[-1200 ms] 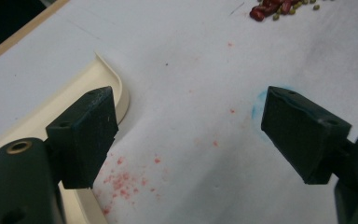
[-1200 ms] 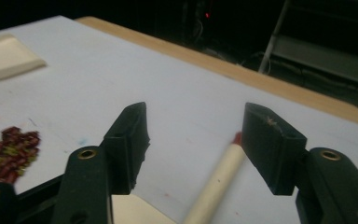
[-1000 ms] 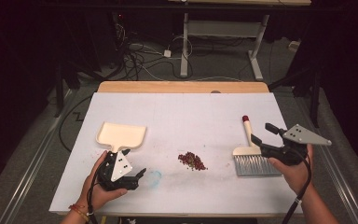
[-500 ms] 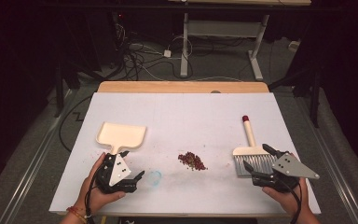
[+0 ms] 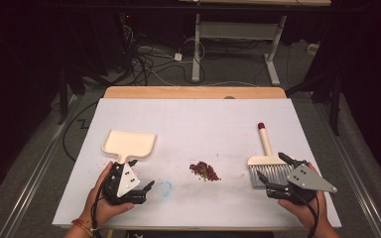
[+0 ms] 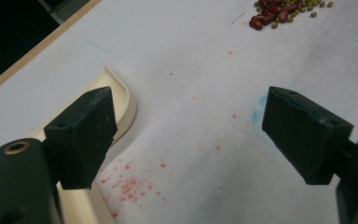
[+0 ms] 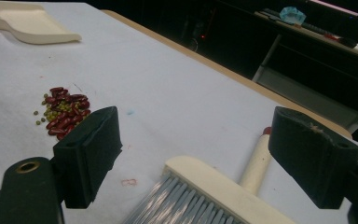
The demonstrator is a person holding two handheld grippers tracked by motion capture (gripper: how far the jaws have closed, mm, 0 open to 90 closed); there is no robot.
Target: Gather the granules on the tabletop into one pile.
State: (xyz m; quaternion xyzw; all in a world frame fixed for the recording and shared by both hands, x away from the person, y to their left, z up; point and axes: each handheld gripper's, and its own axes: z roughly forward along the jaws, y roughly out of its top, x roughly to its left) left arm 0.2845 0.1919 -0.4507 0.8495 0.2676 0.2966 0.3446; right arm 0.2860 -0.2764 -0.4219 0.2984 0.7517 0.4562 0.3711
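A cream dustpan lies at the table's near left, and its rim shows beside my left jaw. A small pile of red and green beans sits in the middle. A cream brush with grey bristles and a red-tipped handle lies at the right. My left gripper rests open just near of the dustpan's handle, holding nothing. My right gripper is open, its jaws just opened wider, with the brush head lying between them untouched.
The white table top has a wooden far edge, faint red stains and a blue mark beside my left gripper. Cables and white desk legs stand on the dark floor beyond.
My right hand has dropped toward the near edge and slightly left, bringing its open jaws around the brush bristles. The brush, beans, dustpan and left hand have stayed put.
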